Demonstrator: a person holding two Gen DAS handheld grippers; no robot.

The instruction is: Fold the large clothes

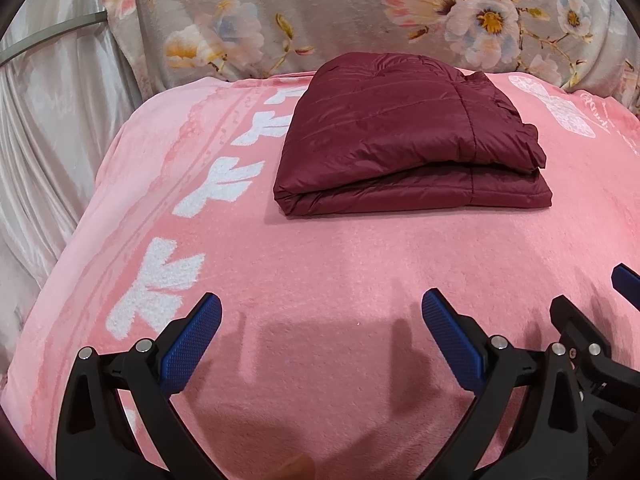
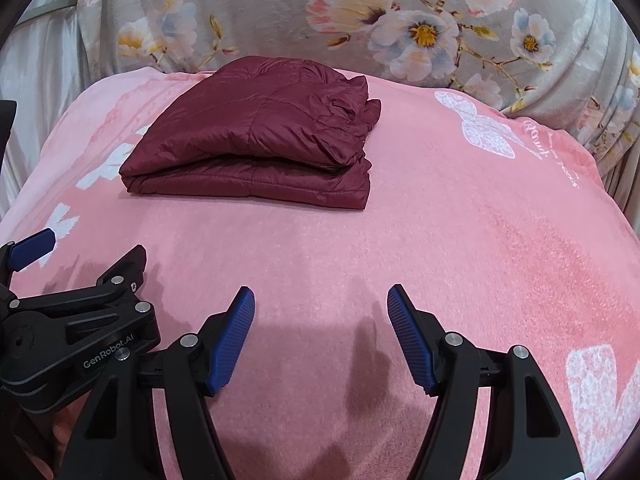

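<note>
Nearest our lenses, both grippers hang over bare pink blanket [image 1: 320, 280] with nothing between their blue ribbed pads: the left gripper [image 1: 321, 312] stands with its jaws wide apart, and the right gripper [image 2: 321, 304] likewise stands well open and empty. We see the two side by side, close but not touching. Beyond them, well apart from both, the maroon jacket [image 1: 408, 136] lies folded into a compact, roughly rectangular bundle of two stacked layers at the far middle of the blanket. Its long axis runs left to right across our view; the smooth folded edge faces us, and the gathered, ruffled edges [image 2: 352, 120] bunch at its right end. The jacket is shiny quilted fabric with stitched seams; the blanket is plush fleece with white bow prints [image 2: 488, 128]. Open blanket surrounds the bundle on the near, left and right sides. A grey floral cloth [image 2: 280, 12] rises just behind it.
</note>
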